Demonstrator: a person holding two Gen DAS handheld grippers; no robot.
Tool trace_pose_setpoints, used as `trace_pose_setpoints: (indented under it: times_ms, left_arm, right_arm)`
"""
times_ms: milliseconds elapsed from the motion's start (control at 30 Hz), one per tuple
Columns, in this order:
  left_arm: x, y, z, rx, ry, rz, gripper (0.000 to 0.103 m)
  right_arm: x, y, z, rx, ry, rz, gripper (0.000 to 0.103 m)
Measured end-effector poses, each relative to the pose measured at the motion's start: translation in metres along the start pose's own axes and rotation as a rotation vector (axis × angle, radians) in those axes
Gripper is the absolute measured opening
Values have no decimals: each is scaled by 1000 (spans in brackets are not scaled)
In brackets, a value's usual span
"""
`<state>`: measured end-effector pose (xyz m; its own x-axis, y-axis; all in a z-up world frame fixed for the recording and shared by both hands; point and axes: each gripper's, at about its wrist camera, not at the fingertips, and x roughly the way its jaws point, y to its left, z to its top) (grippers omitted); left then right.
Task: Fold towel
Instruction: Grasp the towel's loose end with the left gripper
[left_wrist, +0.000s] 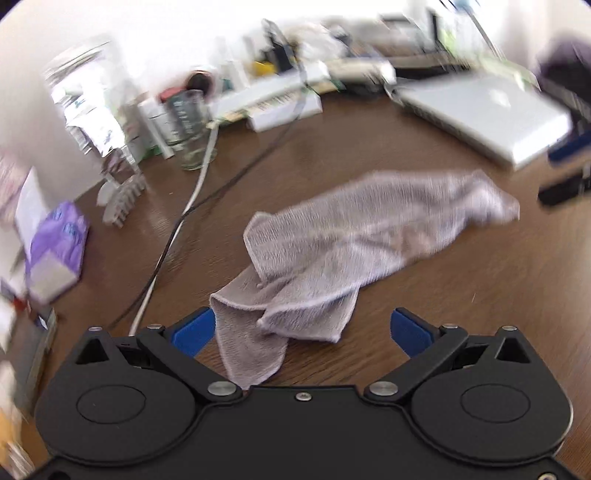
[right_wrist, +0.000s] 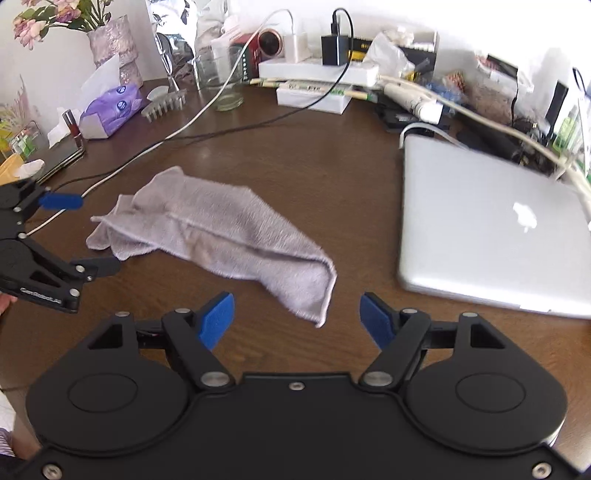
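- The towel (right_wrist: 218, 236) is seen lying crumpled on the brown counter (right_wrist: 314, 166), not yet folded flat.
- The right gripper (right_wrist: 297, 319) is held with its jaws spread wide, and nothing is pinched between them.
- From these jaws, the towel lies just ahead and off to the left. Its near corner hangs close to the gap between them.
- The long side of the towel is stretched from that near corner away to the far left.
- The left gripper (left_wrist: 303, 330) is held with its jaws spread too. One towel end lies between them, but it is not squeezed.
- The left jaws are judged nearer to the towel.
- A closed laptop (right_wrist: 491, 225) is seen to the right of the right jaws.
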<state>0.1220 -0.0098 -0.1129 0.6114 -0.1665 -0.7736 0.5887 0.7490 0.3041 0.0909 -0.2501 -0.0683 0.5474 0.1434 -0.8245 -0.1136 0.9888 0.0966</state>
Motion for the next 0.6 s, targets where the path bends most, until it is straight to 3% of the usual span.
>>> trace_pose_setpoints:
  times_ms: [100,200,367,433,500,600]
  left_arm:
    - [3,0,2,167,15,-23,86]
    - [3,5,2,300,28,-86,83]
    - [12,15,2,440,44,-165,75]
    - [16,18,3,477,55,-184,67]
    - [21,21,3,508,76,-215,47]
    - [27,24,3,537,102,-236,31]
  right_arm:
    - [3,2,-4,19,6,14,79]
    - [5,4,-6,40,8,30,79]
    - [7,9,-11,50,19,51,79]
    - [8,11,-13,52,24,57,79]
    - [8,13,-14,55,28,60,79]
    - [13,8,-24,68,30,58,79]
